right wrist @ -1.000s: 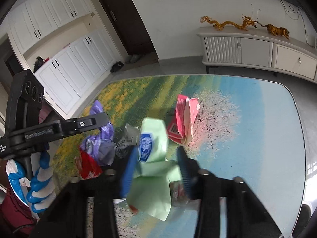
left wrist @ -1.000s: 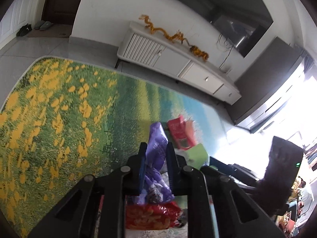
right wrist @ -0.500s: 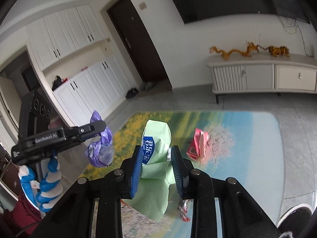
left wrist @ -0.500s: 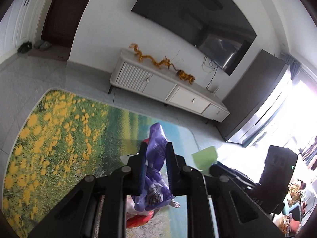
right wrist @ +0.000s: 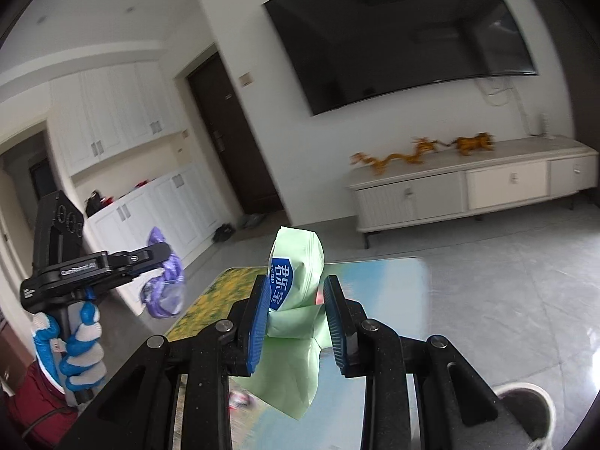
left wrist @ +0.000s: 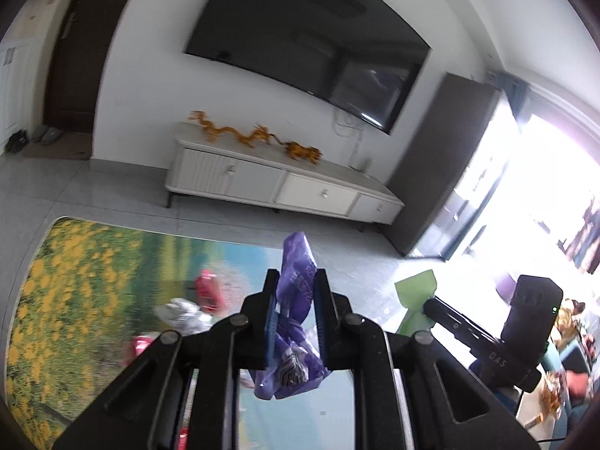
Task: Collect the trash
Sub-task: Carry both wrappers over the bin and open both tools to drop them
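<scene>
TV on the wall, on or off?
Off, as far as visible: the TV screen is uniformly dark, showing only faint room reflections.

Two grippers (left wrist: 296,281), one purple wrapper (left wrist: 294,281), one green packet (right wrist: 296,270).

walls white | TV (left wrist: 307,48) wall-mounted | white cabinet (left wrist: 277,187) | grey tiled floor (right wrist: 506,281)

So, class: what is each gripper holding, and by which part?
Left gripper: purple wrapper, pinched mid-length. Right gripper: green packet, pinched across its printed upper part.
</scene>
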`<state>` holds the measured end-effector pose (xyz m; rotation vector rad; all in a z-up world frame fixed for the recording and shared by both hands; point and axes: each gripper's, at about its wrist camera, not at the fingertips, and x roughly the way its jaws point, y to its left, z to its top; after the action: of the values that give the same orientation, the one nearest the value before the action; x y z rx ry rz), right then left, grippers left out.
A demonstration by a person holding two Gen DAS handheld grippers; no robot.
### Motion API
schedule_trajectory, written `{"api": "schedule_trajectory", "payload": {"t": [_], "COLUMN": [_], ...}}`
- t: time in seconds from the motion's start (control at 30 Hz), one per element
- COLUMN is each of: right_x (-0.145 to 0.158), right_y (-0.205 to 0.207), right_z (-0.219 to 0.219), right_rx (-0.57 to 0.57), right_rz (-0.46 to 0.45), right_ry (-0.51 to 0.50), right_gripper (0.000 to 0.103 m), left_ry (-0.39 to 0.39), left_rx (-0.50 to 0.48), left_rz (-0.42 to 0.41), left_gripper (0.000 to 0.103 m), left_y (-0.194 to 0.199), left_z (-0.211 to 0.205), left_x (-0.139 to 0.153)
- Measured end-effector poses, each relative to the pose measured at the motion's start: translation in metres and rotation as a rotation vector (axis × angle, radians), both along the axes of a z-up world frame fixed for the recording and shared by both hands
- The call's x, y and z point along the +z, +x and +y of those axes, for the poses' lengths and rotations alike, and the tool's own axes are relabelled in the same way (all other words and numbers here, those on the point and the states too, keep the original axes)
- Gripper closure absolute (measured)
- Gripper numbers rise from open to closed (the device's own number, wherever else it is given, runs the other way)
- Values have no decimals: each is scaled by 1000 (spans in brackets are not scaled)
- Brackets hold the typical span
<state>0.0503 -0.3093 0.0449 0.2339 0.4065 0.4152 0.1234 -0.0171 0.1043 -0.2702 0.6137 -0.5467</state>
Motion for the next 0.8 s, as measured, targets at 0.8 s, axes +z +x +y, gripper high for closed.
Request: {"api": "schedule_trajectory", "payload": {"t": [0.8], "right_x": [-148], "right_y": [-40], "right_z": [-225], "right_rx": [-483], "right_rz": [364], "right_ry": [89], "right_gripper": [68], "left_ry": [119], "left_rx": [-427], "left_rz": [321], "left_gripper": [85], "left_y": [12], "left_z": [-326], "left_x": [-133]}}
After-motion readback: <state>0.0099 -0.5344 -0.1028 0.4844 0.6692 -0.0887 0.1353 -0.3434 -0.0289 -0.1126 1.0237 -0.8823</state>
